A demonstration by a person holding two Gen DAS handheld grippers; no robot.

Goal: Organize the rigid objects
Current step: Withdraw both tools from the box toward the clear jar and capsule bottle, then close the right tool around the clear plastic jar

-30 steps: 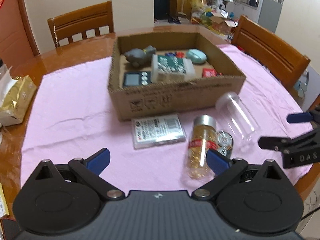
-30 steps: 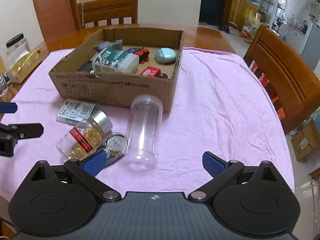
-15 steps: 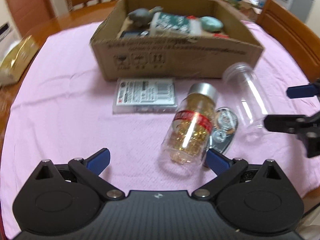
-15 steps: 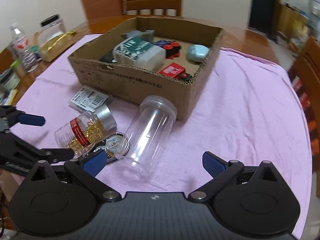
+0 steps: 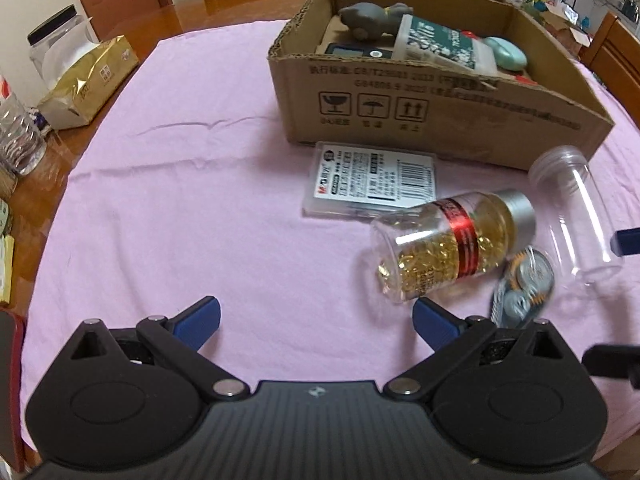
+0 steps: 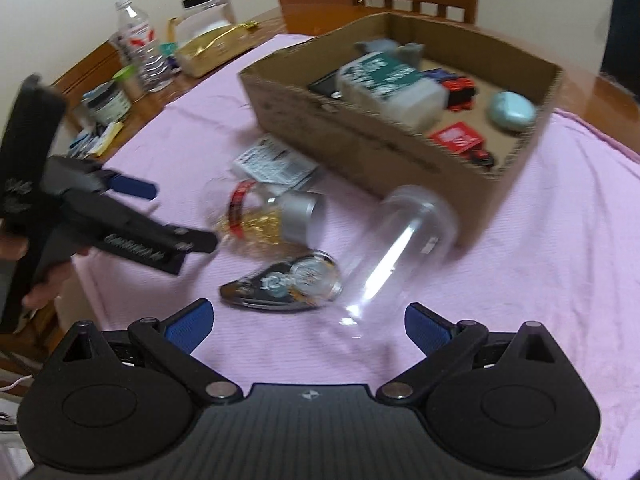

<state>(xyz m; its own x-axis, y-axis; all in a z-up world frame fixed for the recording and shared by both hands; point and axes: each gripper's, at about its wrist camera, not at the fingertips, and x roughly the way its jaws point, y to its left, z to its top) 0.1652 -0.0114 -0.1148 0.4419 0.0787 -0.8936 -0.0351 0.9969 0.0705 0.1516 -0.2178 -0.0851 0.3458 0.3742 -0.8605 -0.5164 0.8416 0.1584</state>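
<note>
From the left wrist view, the left gripper (image 5: 316, 316) hangs low over the pink cloth (image 5: 180, 200) with its blue-tipped fingers (image 5: 200, 314) spread wide apart and nothing between them. At about two o'clock from it lies the pill bottle (image 5: 452, 246) on its side, silver cap toward the cardboard box (image 5: 420, 112), gold capsules inside. Just beyond the bottle, at one o'clock, the flat plastic card case (image 5: 372, 178) lies face up, its far edge close to the box wall. At three o'clock of the bottle, touching or nearly so, sits the blister pack (image 5: 524, 284), and past that the clear empty jar (image 5: 576, 216) lies on its side, mouth toward the box. The box sits at one o'clock, holding a grey toy (image 5: 372, 20), a green-labelled tub (image 5: 440, 46) and a pale blue oval case (image 5: 506, 52).

From the right wrist view, which is blurred, the right gripper (image 6: 306, 320) has its fingers wide apart, empty. The clear empty jar (image 6: 392, 256) lies straight ahead at twelve o'clock, its closed end reaching almost between the fingertips, its mouth just beside the box corner. The blister pack (image 6: 288, 282) lies at eleven o'clock, the pill bottle (image 6: 268, 216) beyond it. The left gripper (image 6: 176, 216) reaches in from nine o'clock, its tips at the bottle's base.
</note>
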